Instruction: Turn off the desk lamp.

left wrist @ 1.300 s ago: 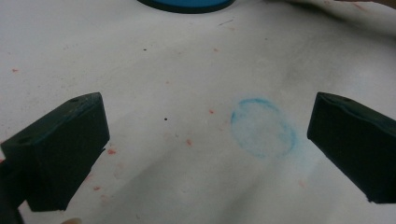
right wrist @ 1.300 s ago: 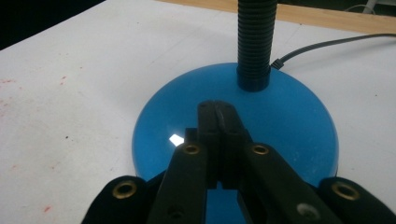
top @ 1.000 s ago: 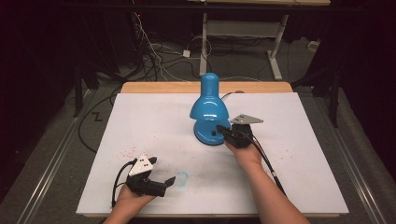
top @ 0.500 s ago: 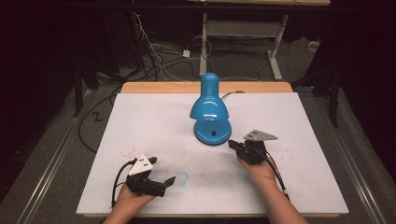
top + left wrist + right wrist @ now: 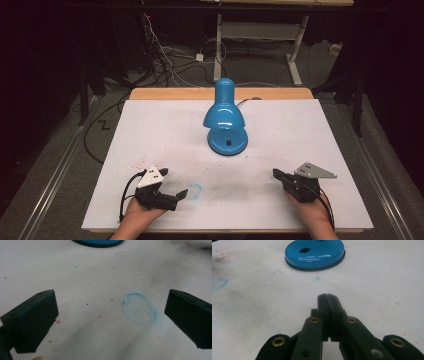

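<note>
While your left gripper rests near the front left corner of the white worktop, its jaws stand wide with nothing between them, the tips beside a faint blue ring stain. Move right and you meet the blue desk lamp, standing on its round base at the middle of the worktop, toward the back edge, shade and neck leaning away from you so its long axis runs front to back. Farther right, your right gripper sits near the front right corner, jaws pressed together and empty, pointing left and slightly toward the lamp. Both grippers lie well apart from the lamp; the right one looks a little nearer and already aims at it, so it seems better placed to reach.

Your left gripper view catches just a sliver of the base at the top, while your right gripper view shows the whole lamp base with its small black switch.
</note>
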A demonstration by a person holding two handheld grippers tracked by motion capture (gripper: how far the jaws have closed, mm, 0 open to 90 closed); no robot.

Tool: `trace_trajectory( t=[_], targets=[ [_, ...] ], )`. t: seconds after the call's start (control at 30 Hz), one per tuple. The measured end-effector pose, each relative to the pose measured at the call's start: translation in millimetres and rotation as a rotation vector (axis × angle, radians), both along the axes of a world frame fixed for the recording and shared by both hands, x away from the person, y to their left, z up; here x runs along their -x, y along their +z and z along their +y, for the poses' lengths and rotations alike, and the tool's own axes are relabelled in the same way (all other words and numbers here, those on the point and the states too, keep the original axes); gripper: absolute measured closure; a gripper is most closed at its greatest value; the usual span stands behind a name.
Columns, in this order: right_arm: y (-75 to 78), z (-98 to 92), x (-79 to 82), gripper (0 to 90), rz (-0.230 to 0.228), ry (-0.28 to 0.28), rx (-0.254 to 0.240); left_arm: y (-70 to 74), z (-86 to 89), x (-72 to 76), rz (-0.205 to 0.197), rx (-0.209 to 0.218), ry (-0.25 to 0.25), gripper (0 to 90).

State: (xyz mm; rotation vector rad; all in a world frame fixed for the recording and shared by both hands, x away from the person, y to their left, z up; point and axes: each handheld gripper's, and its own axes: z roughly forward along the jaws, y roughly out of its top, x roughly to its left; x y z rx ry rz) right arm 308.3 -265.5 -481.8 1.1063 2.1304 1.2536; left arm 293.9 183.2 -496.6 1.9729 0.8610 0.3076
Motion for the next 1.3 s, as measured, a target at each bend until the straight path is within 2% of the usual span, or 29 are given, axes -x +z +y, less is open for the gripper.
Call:
trace_trajectory(
  t=[0.1,0.2,0.23,0.27,0.3,0.37,0.4,0.43,0.47,0.5,0.53,0.7,0.73,0.77,0.8,0.83,0.87,0.9,0.93,0.97,1.0,1.07,1.13,1.2,1.3],
  targets=[
    [-3.1,-1.7,3.2,88.6,0.004,-0.006,-0.002,0.0,0.0,0.0,0.001,0.003,0.002,0.0],
    [-3.1,1.3,2.2,78.2,0.019,0.011,0.001,0.3,0.4,-0.1,0.001,0.006,0.004,0.0],
    [-3.3,3.6,2.1,74.8,0.024,0.013,0.021,0.3,0.5,-0.5,0.003,0.006,0.000,0.0],
    [-3.3,3.6,2.1,74.8,0.024,0.013,0.021,0.3,0.5,-0.5,0.003,0.006,0.000,0.0],
    [-3.2,6.6,1.4,66.5,0.027,0.021,0.041,0.4,0.6,-0.7,0.006,0.007,-0.001,0.0],
    [-3.6,7.7,0.0,54.9,0.044,0.023,0.043,0.3,0.9,-1.3,0.012,0.010,-0.002,0.0],
    [-3.6,7.7,0.0,54.9,0.044,0.023,0.043,0.3,1.1,-1.5,0.014,0.012,-0.002,0.0],
    [-3.7,7.8,-1.4,41.7,0.053,0.017,0.046,0.3,1.3,-1.5,0.014,0.012,-0.002,0.0],
    [-3.7,7.8,-1.3,36.1,0.054,0.008,0.046,0.4,1.3,-1.4,0.013,0.013,-0.002,0.0],
    [-3.7,7.8,-1.3,36.1,0.054,0.008,0.046,0.4,1.4,-1.2,0.012,0.013,-0.002,0.0],
    [-4.0,7.5,-2.9,26.5,0.069,0.010,0.048,0.5,1.5,-1.2,0.012,0.014,-0.003,0.0],
    [-4.3,7.0,-3.8,14.4,0.067,0.009,0.048,0.7,1.8,-2.7,0.022,0.011,-0.008,0.0],
    [-3.9,7.0,-2.4,7.2,0.062,0.009,0.038,0.9,1.9,-3.1,0.024,0.008,-0.008,0.0],
    [-3.9,7.0,-2.4,7.2,0.062,0.009,0.038,1.0,2.1,-3.5,0.025,0.004,-0.009,0.0],
    [-3.7,6.8,-1.4,3.7,0.055,0.003,0.037,1.0,2.3,-3.8,0.023,-0.005,-0.009,0.0],
    [-2.9,5.1,1.0,0.2,0.026,0.001,0.030,1.0,2.8,-3.8,0.022,-0.011,-0.009,0.0],
    [-2.9,5.1,1.0,0.2,0.026,0.001,0.030,1.2,3.5,-3.5,0.020,-0.015,-0.007,0.0],
    [-0.1,0.6,7.4,0.2,-0.009,-0.015,0.038,1.4,4.3,-2.6,0.013,-0.020,-0.003,0.0],
    [-0.1,0.6,7.4,0.2,-0.009,-0.015,0.038,1.6,5.2,-1.7,0.002,-0.020,-0.002,0.0],
    [4.1,-5.9,13.9,0.2,-0.038,-0.021,0.015,1.9,6.2,-0.9,-0.017,-0.022,-0.001,0.0],
    [4.1,-5.9,13.9,0.2,-0.038,-0.021,0.015,1.9,6.2,-0.9,-0.017,-0.022,-0.001,0.0],
    [6.8,-12.5,13.5,0.2,-0.068,-0.025,-0.006,2.2,7.3,-2.8,-0.013,-0.017,0.006,0.0],
    [5.7,-15.4,9.6,0.2,-0.073,-0.042,-0.035,2.2,8.3,-4.5,-0.009,-0.007,0.022,0.0],
    [5.1,-15.2,9.3,0.2,-0.071,-0.041,-0.030,2.6,8.9,-5.6,0.017,0.000,0.021,0.0],
    [3.1,-12.8,10.1,0.2,-0.072,-0.029,-0.019,5.1,9.3,-4.1,0.004,-0.014,0.023,0.0]
  ],
)
